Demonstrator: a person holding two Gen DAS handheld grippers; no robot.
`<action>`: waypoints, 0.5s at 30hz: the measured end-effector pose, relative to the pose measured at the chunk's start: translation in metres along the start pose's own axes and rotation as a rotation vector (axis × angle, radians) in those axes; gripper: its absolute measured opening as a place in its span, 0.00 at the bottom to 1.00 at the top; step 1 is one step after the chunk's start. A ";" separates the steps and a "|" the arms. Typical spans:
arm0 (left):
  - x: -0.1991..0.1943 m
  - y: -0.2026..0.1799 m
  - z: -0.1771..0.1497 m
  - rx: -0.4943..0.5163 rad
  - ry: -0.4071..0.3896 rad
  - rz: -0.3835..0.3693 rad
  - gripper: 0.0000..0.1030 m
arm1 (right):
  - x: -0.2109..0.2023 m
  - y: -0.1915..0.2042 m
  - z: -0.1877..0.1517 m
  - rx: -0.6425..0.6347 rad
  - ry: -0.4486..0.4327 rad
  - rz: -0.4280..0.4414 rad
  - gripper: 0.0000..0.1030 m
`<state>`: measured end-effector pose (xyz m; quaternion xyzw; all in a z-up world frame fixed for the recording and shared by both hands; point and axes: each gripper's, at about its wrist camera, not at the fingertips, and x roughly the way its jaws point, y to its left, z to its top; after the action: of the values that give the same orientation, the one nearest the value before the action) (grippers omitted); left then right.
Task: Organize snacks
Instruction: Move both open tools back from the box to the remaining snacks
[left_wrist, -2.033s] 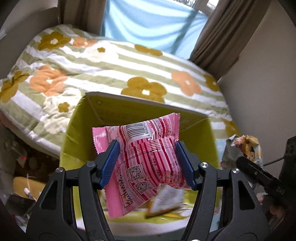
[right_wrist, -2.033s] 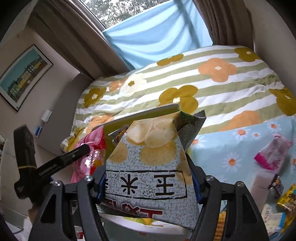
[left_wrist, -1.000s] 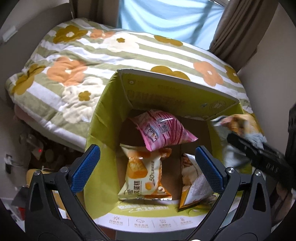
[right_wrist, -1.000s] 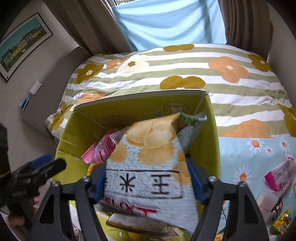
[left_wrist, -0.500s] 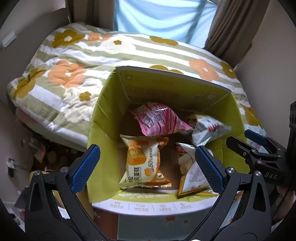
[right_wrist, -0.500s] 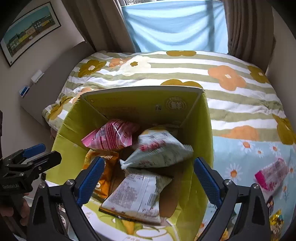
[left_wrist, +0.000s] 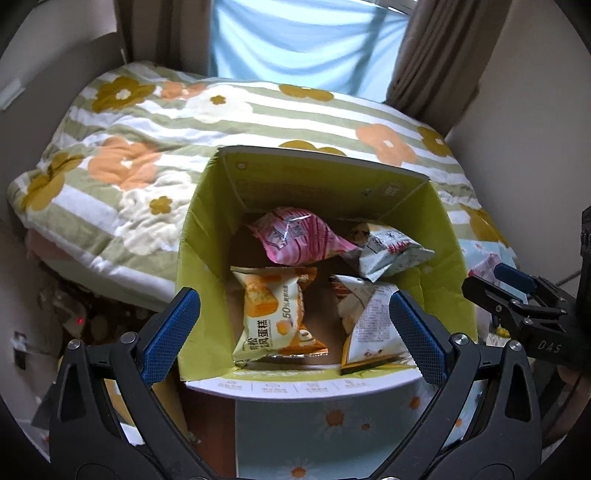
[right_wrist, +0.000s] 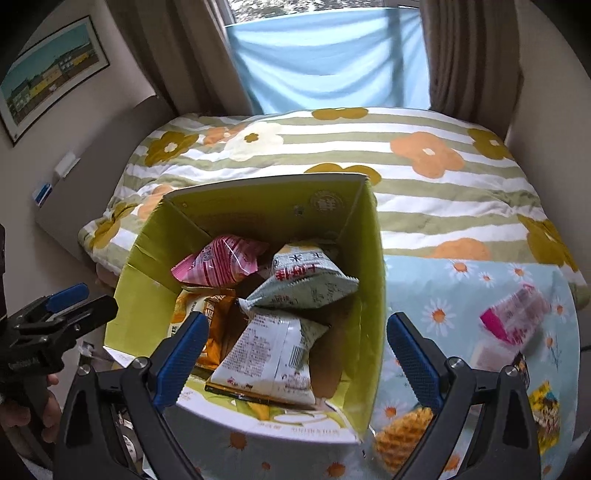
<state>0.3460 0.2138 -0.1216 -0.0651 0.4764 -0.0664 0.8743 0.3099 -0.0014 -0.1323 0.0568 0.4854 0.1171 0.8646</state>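
In the left wrist view, above an open green box standing at the edge of a daisy-print cloth, with a striped floral quilt behind. Left gripper spread wide, nothing between the blue pads, hovering over the near rim. Inside the box, four packets: a pink packet at the back, a grey chip bag to its right and partly touching it, an orange cake pack lying flat near the front left, a white pack at the front right, tilted against the wall. At the far right edge, the right gripper seen side-on, beyond the box's right wall, empty.

In the right wrist view, over the same box, looking in from the right side. Right gripper wide open and empty, pads straddling the near right wall. Pink packet at the back left, chip bag lying across the middle on top of the white pack, cake pack mostly hidden behind the left finger. On the cloth to the right, outside the box: a pink-and-white packet, a waffle snack near the front, a yellow pack at the edge. At the left edge, the left gripper held in a hand, jaws apart.
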 end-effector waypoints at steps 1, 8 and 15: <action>-0.002 -0.003 0.000 0.006 -0.003 -0.007 0.99 | -0.004 -0.002 -0.003 0.010 -0.003 -0.002 0.93; -0.009 -0.034 -0.005 0.038 -0.006 -0.072 0.99 | -0.041 -0.024 -0.017 0.034 -0.039 -0.040 0.93; -0.014 -0.098 -0.026 0.095 -0.005 -0.104 0.99 | -0.084 -0.075 -0.041 0.044 -0.081 -0.076 0.93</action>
<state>0.3115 0.1185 -0.1064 -0.0483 0.4664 -0.1343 0.8730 0.2438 -0.0958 -0.1002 0.0619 0.4544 0.0711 0.8858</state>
